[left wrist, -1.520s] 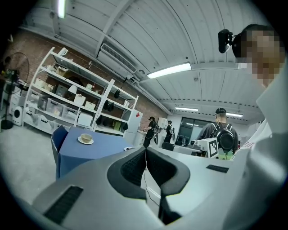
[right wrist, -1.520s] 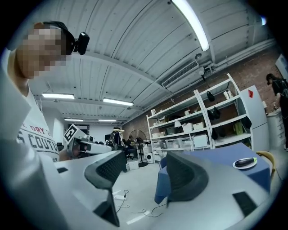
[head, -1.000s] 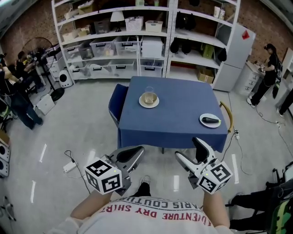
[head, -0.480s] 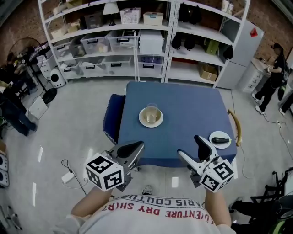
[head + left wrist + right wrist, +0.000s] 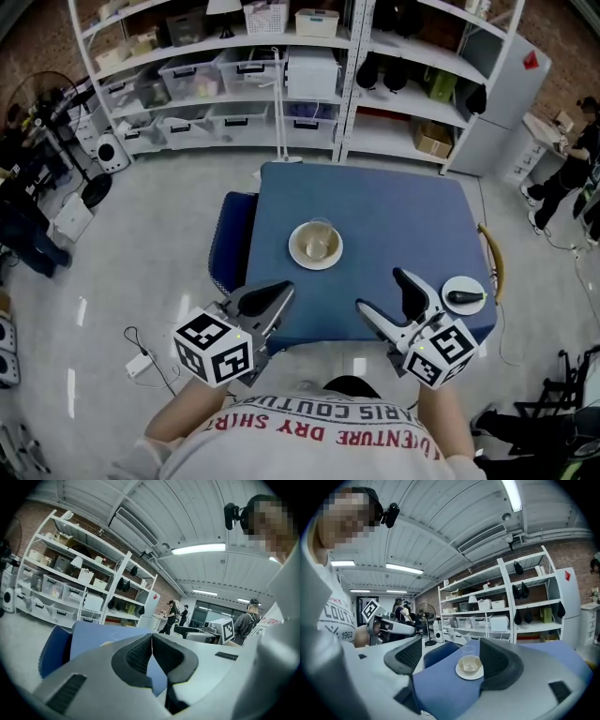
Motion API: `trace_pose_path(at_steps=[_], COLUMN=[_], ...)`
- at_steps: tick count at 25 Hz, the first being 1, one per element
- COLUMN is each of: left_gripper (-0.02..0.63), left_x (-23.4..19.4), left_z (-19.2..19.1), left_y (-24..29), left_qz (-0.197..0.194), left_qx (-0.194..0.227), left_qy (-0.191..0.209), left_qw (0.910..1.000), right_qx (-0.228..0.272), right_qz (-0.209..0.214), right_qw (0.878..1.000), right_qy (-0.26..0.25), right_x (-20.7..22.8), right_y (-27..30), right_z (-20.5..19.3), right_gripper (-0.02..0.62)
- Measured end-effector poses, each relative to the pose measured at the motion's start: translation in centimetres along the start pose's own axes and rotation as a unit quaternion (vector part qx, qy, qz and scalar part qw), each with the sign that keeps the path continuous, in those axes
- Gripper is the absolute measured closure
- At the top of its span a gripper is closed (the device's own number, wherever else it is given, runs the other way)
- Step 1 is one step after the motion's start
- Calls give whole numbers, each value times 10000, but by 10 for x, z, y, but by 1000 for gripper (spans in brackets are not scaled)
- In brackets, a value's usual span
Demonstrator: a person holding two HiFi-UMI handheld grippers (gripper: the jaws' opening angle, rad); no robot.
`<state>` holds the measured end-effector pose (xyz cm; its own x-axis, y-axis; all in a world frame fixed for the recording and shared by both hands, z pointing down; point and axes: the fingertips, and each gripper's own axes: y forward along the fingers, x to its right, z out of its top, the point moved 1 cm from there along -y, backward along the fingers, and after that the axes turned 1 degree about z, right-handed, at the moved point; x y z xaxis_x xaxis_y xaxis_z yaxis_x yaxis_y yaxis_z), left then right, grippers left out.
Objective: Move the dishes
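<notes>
A blue-clothed table (image 5: pixel 384 211) stands in front of me. Near its middle sits a cream plate (image 5: pixel 316 247) carrying a bowl and a clear glass, also seen as the plate (image 5: pixel 469 667) in the right gripper view. At the table's front right corner a small white plate (image 5: pixel 463 295) holds a dark object. My left gripper (image 5: pixel 263 301) hangs shut and empty at the table's front left edge, its pads (image 5: pixel 140 654) pressed together. My right gripper (image 5: pixel 383 294) is open and empty over the front edge, short of both plates.
A blue chair (image 5: pixel 228 241) is tucked in at the table's left side, and a wooden chair back (image 5: pixel 492 260) shows at the right. White shelving (image 5: pixel 309 70) with bins fills the far wall. People stand at the room's left and right edges.
I have come closer to the table, which now lies just beyond both grippers. Both grippers keep their poses, the left shut, the right open.
</notes>
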<state>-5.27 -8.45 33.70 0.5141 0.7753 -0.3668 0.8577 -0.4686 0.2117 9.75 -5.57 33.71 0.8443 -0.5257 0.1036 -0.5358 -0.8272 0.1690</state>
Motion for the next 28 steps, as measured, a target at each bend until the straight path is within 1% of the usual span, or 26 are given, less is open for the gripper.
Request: trace_pose_path(at_steps=[3, 6, 9, 13, 16, 22, 28], left_gripper=[578, 578, 578, 578, 578, 578, 578], left_x=[-10, -20, -31, -51, -66, -97, -119], left_z=[-1, -7, -10, -11, -10, -2, -5], left_y=[1, 6, 10, 17, 23, 30, 32], left_qz=[106, 213, 342, 530, 682, 1060, 1326], left_qx=[13, -37, -88, -158, -213, -160, -211], left_qy=[-61, -145, -196, -326, -392, -507, -657], left_qw=[9999, 9997, 9992, 9979, 9967, 9929, 9888], right_qx=[-141, -213, -279, -547, -652, -846, -1179], right_qz=[83, 146, 208, 192, 237, 506, 618], right_qw=[9997, 9995, 9993, 9983, 9976, 9948, 9911], right_qy=[-158, -176, -102, -21, 73, 264, 81], right_x=[0, 5, 14, 34, 47, 63, 74], right_y=[11, 22, 38, 65, 86, 127, 164], right_z=[-5, -8, -14, -28, -36, -50, -71], right_gripper=[232, 232, 232, 232, 232, 232, 232])
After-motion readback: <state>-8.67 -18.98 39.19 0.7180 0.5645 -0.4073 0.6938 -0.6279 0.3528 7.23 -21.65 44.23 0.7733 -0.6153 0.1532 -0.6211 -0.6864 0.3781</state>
